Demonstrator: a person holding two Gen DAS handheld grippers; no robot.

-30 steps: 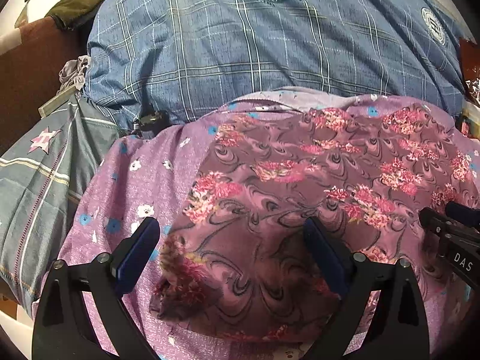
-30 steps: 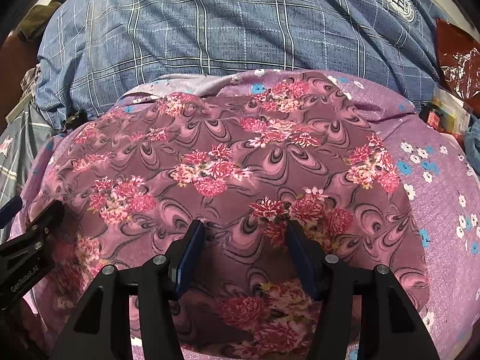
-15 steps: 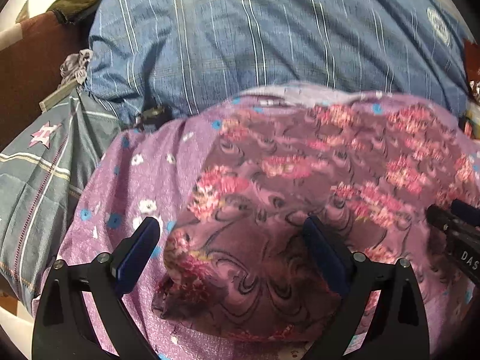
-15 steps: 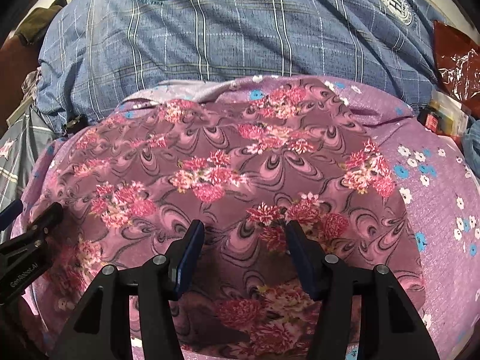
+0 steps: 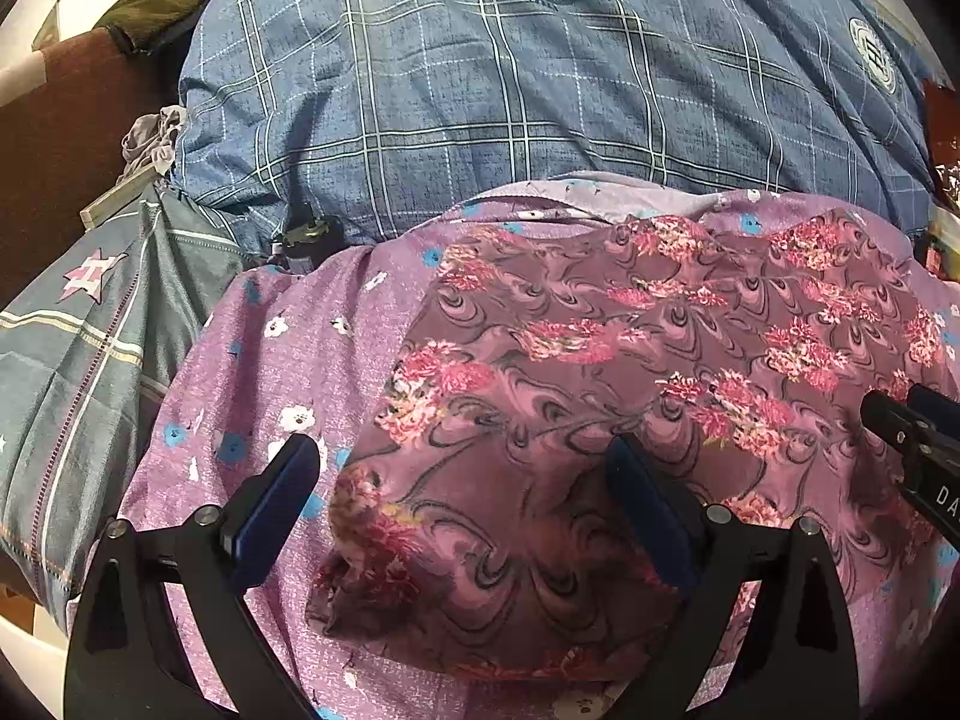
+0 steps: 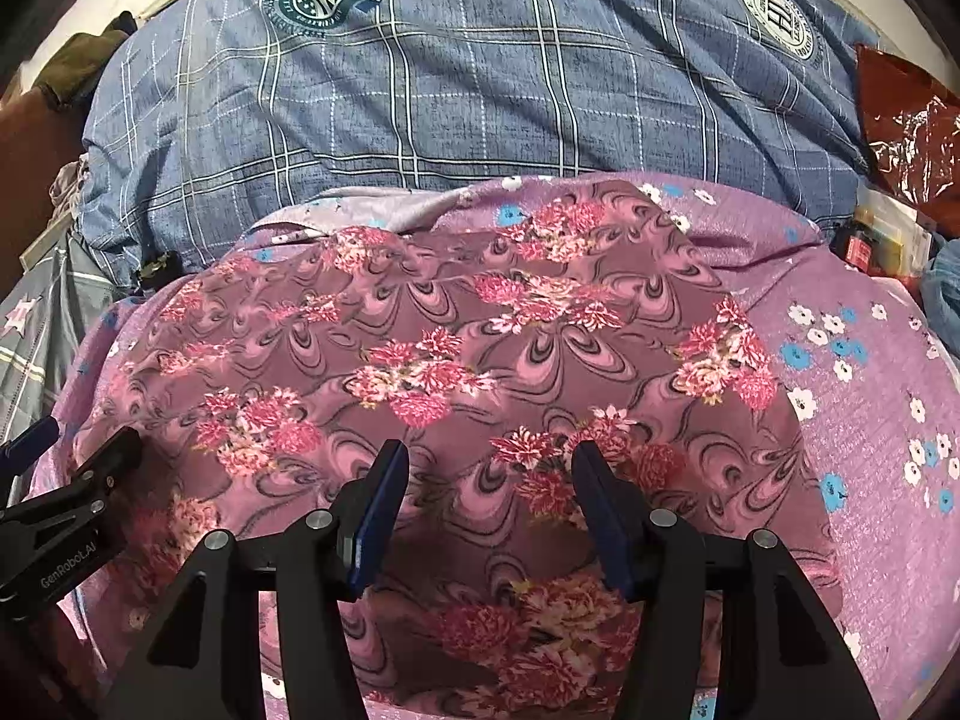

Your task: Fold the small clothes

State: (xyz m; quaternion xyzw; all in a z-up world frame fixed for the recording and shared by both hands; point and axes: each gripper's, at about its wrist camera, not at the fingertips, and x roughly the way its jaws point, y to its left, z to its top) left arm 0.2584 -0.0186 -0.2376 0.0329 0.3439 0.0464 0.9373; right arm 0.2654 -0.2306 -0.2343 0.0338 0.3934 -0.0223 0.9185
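Fingers on both tools stand apart, nothing pinched: left gripper [image 5: 459, 474] straddles the near-left corner of the floral garment [image 5: 600, 408], right gripper [image 6: 489, 480] sits over its near edge. I read the garment as spread on the purple flowered sheet [image 6: 870, 396], near edge slightly rumpled, no fold visible. My judgement: laying-out done; grasping and every fold remain.
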